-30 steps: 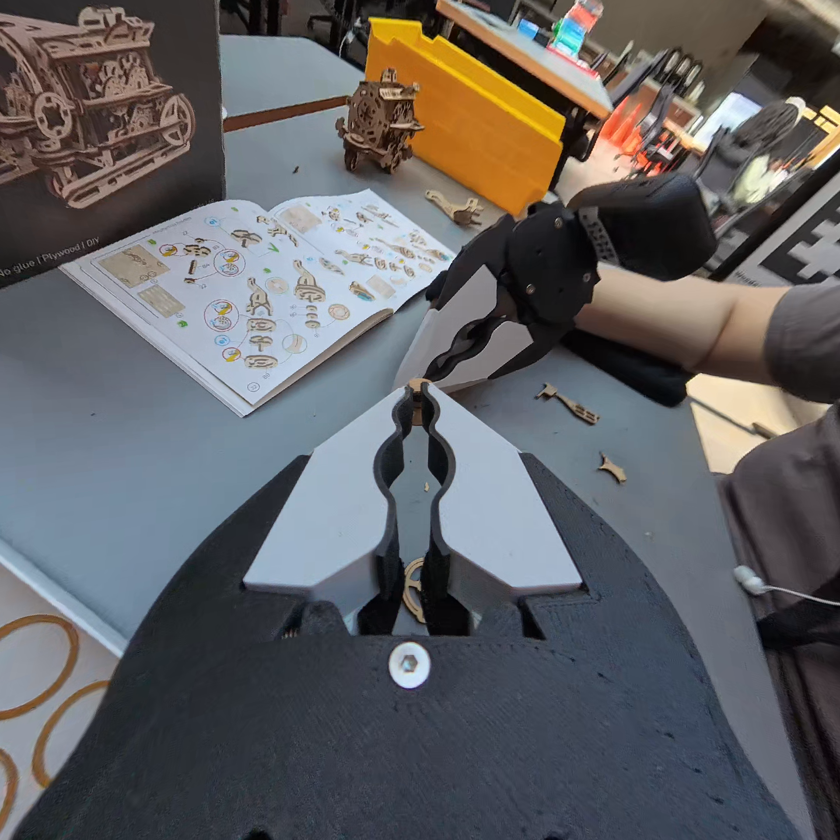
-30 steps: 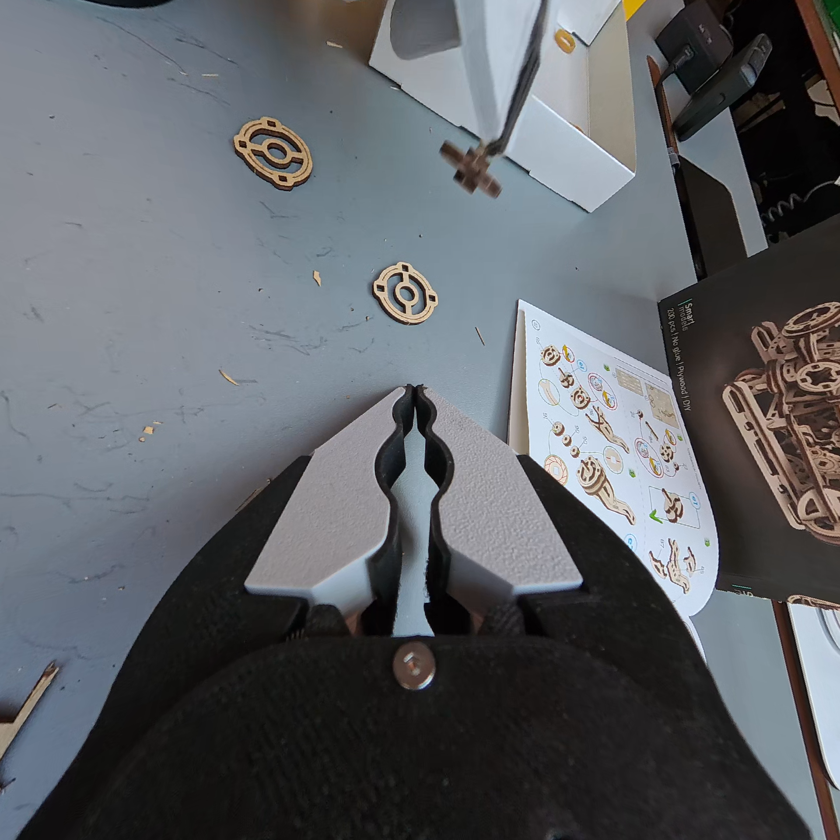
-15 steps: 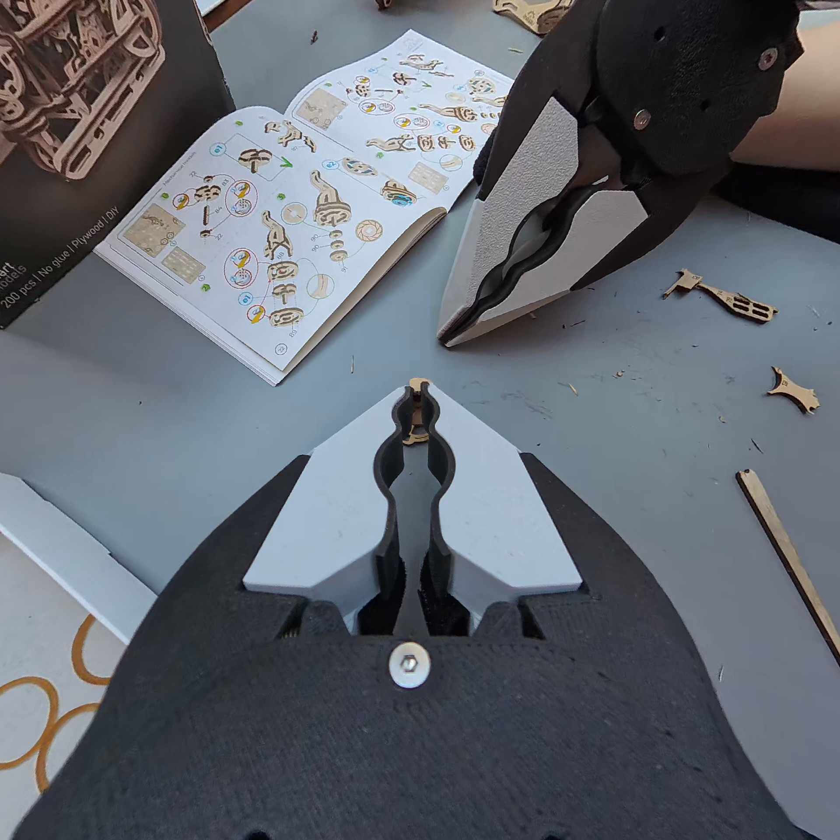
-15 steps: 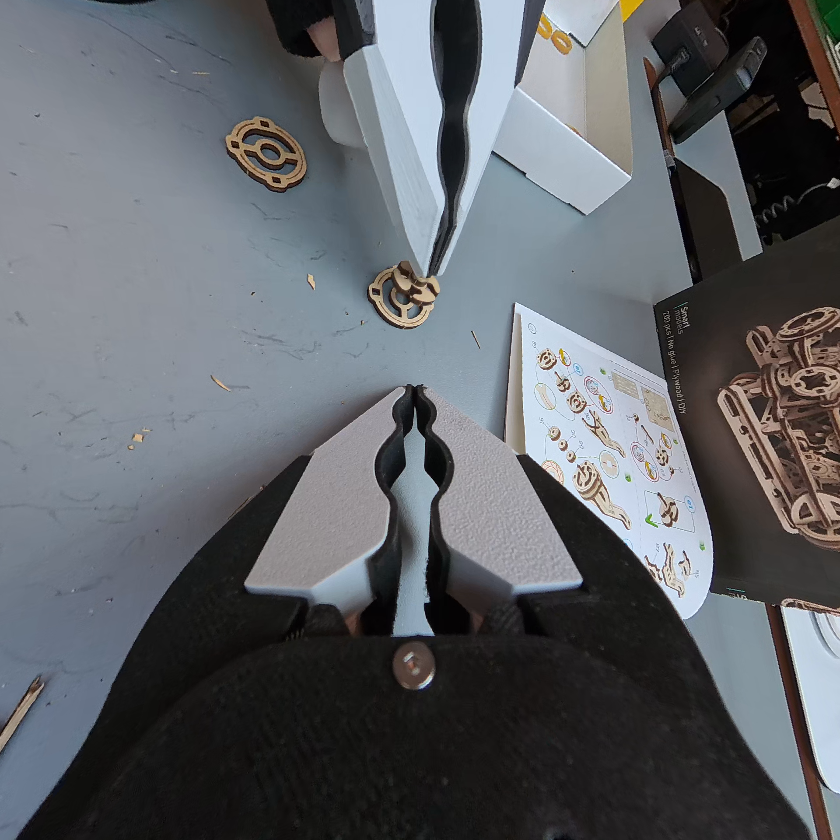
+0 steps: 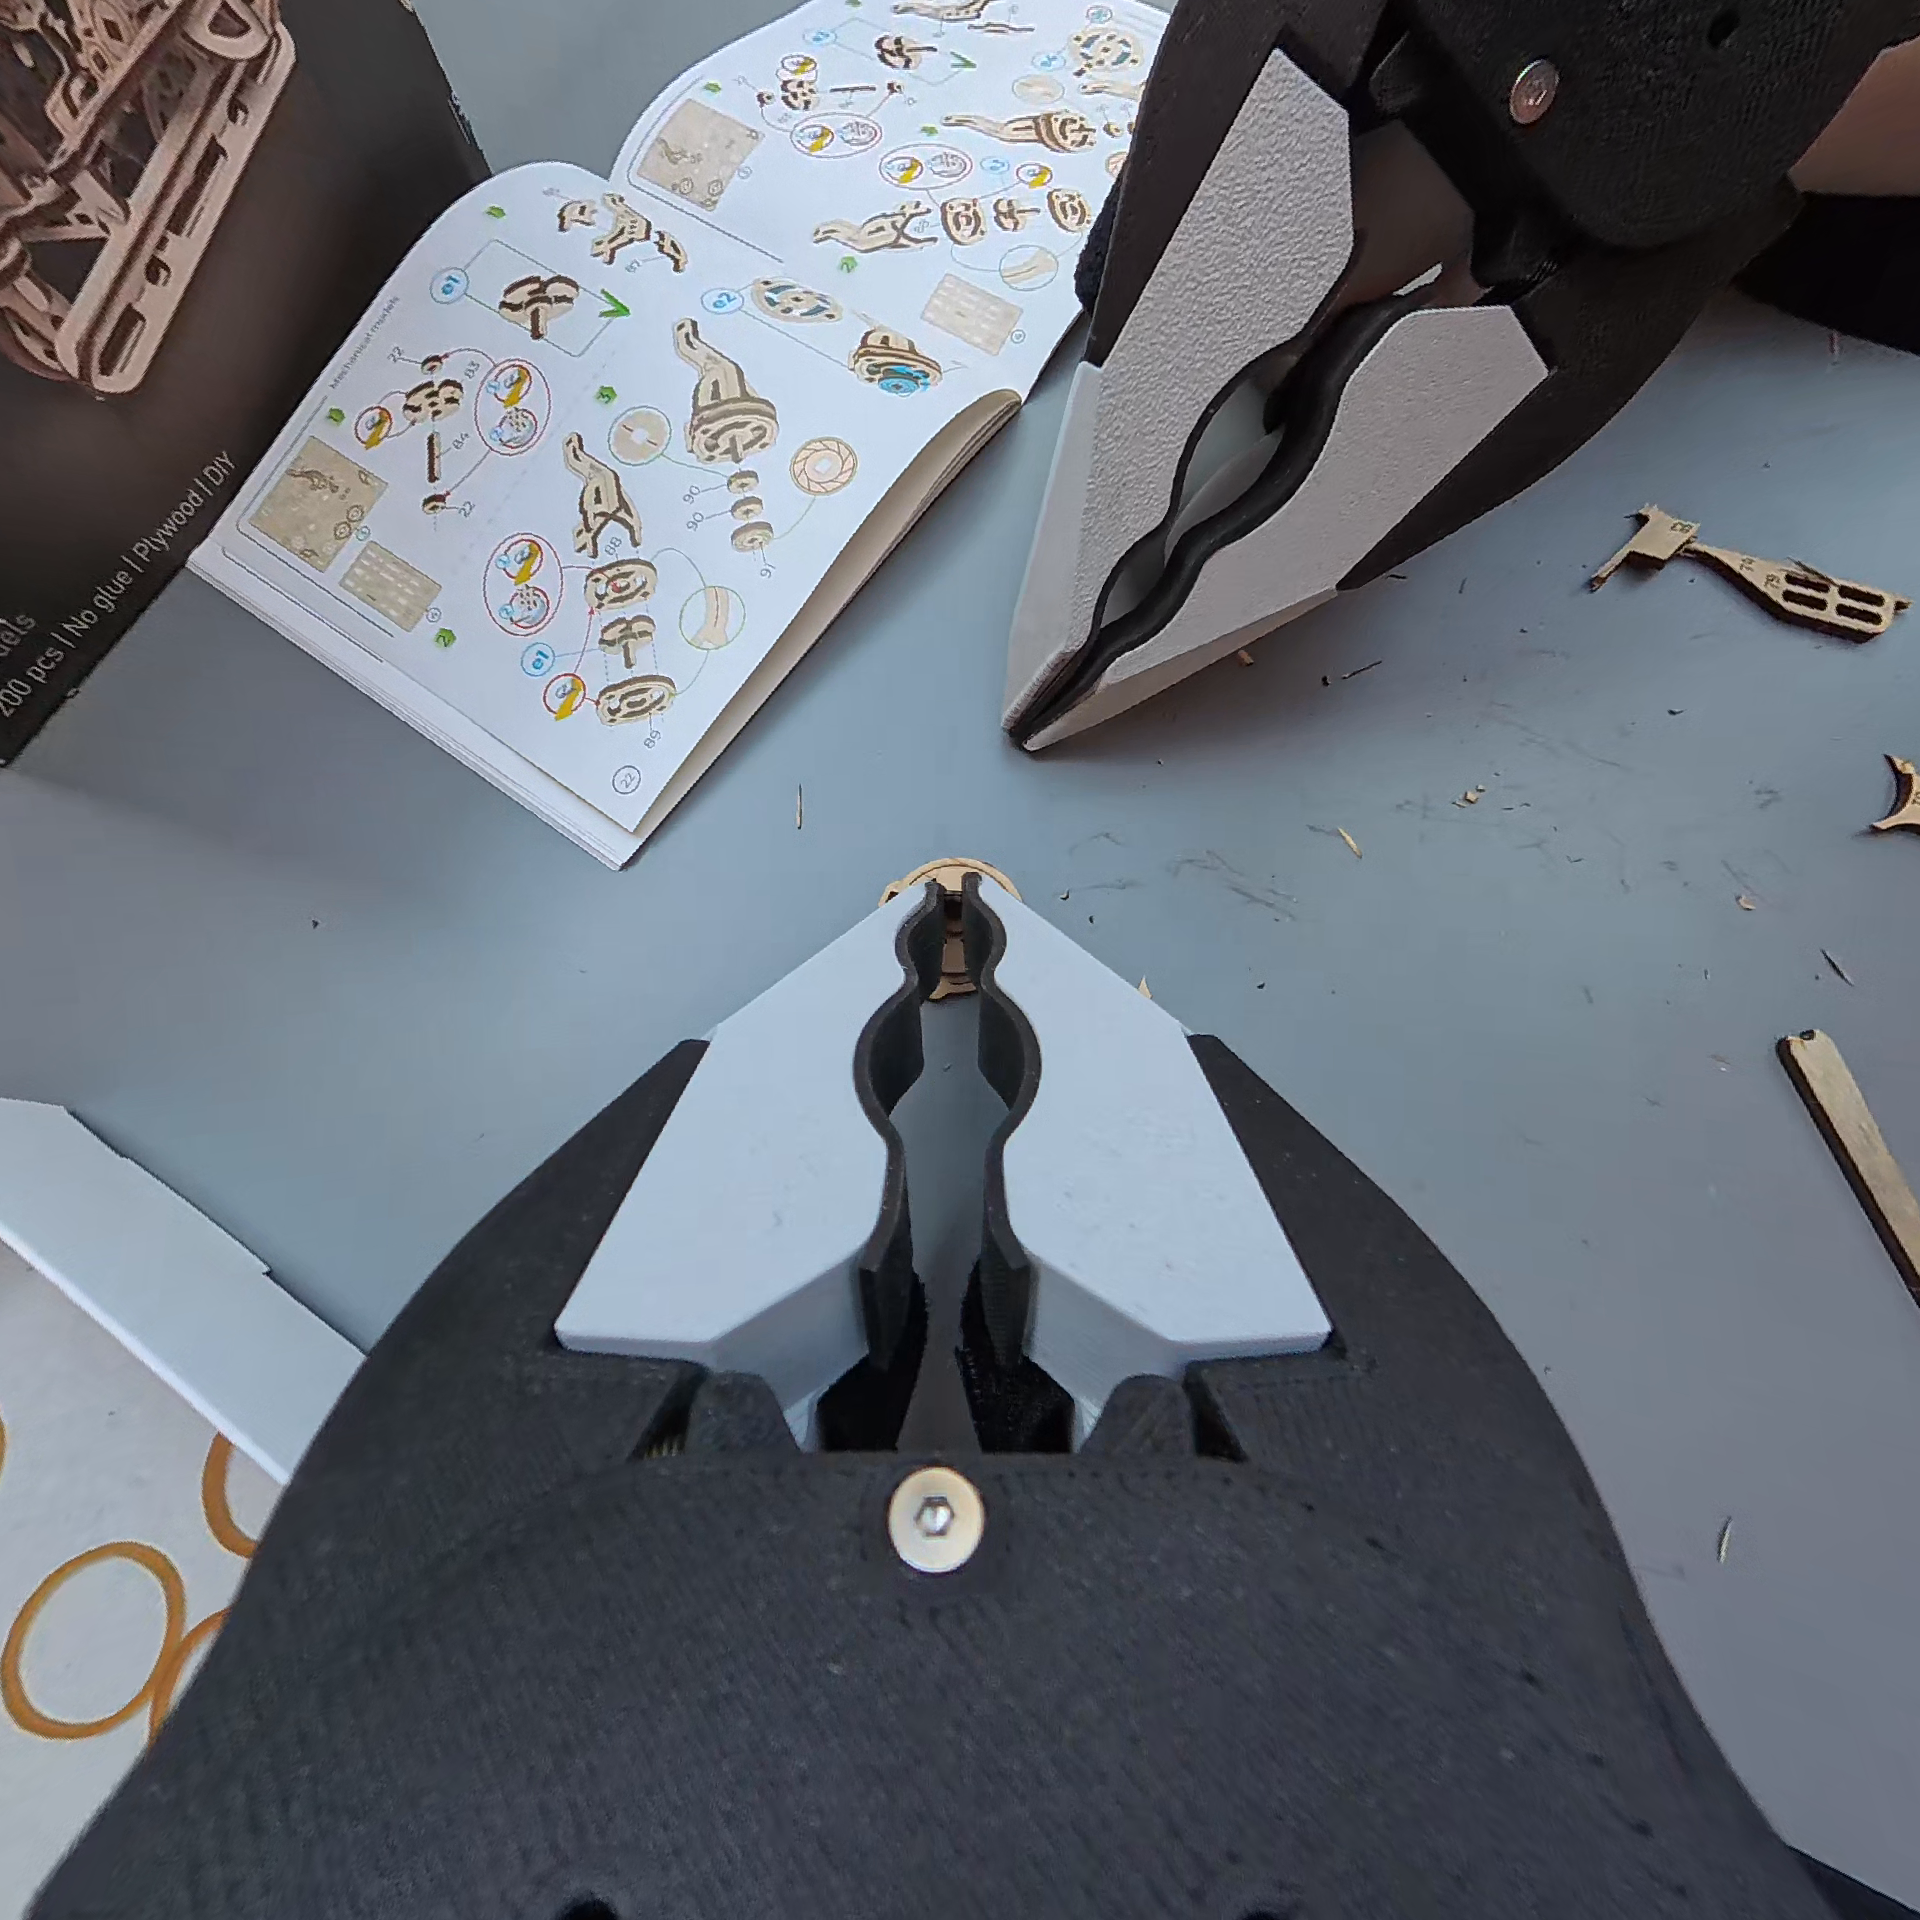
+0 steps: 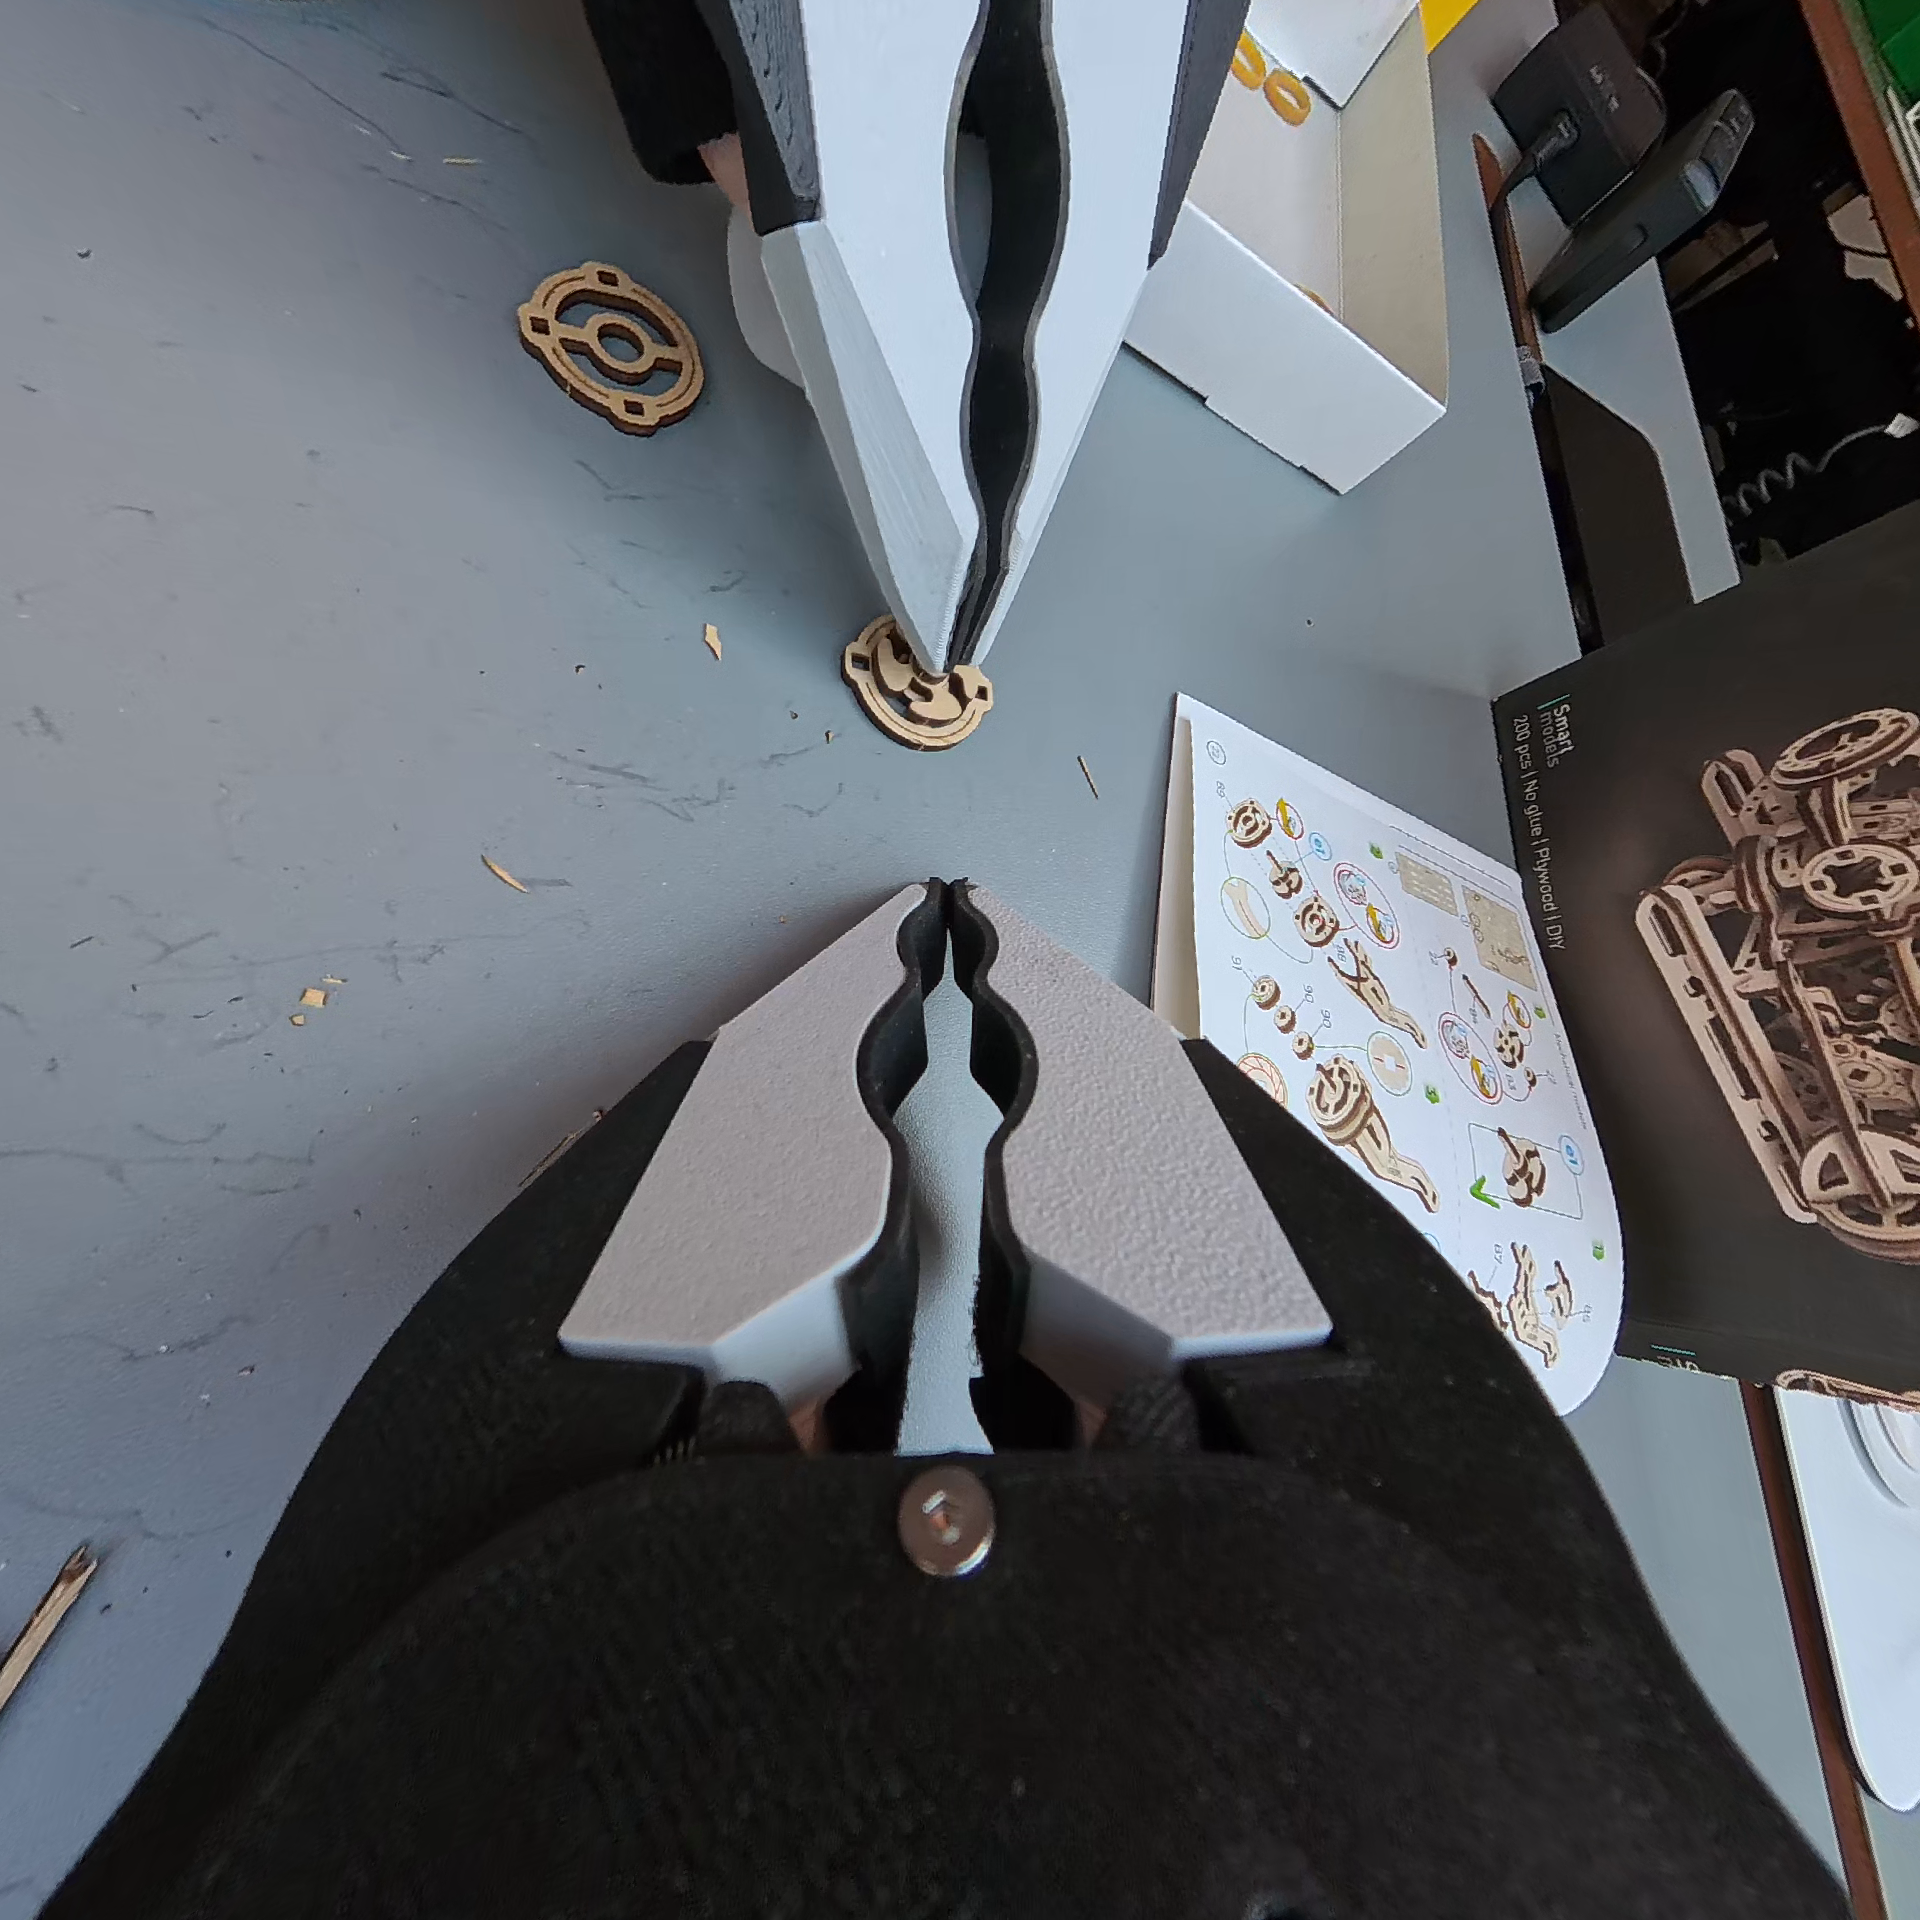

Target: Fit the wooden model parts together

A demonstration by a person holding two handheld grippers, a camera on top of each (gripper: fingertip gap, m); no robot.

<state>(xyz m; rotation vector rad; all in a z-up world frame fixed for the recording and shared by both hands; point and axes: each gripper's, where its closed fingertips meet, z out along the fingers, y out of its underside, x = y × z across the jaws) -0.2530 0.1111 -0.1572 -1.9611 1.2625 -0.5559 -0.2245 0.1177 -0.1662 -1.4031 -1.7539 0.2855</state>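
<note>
On the grey counter [image 6: 312, 727], a small cross-shaped wooden part [image 6: 928, 686] was held clamped at the tips of the left hand-held gripper [image 6: 954, 655], and it was pressed down into the centre of a round wooden disc [image 6: 914, 691] lying flat on the surface. A second ago the same part had been carried in the air, well above the counter and apart from the disc; half a second ago it had been brought just over the disc, and now it was seated in the disc's middle opening. From the left wrist view, the left hand-held gripper [image 5: 954, 896] was seen closed on the part, with only the disc's rim [image 5: 951, 868] showing past the fingertips.

The right hand-held gripper [image 6: 948, 885] was kept closed with nothing between its tips, held near the disc but not touching it. In the left wrist view the right hand-held gripper [image 5: 1023, 732] was seen pointed down with its tips at the counter, nearer to the camera than it had been earlier.

A second round wooden disc [image 6: 611, 346] lay untouched farther off on the counter. An open instruction booklet [image 5: 644, 436] lay beside a dark model box [image 6: 1745, 935], and a white cardboard tray [image 6: 1309, 374] stood behind the left hand-held gripper. Loose wooden offcuts [image 5: 1756, 582] were scattered at the right.
</note>
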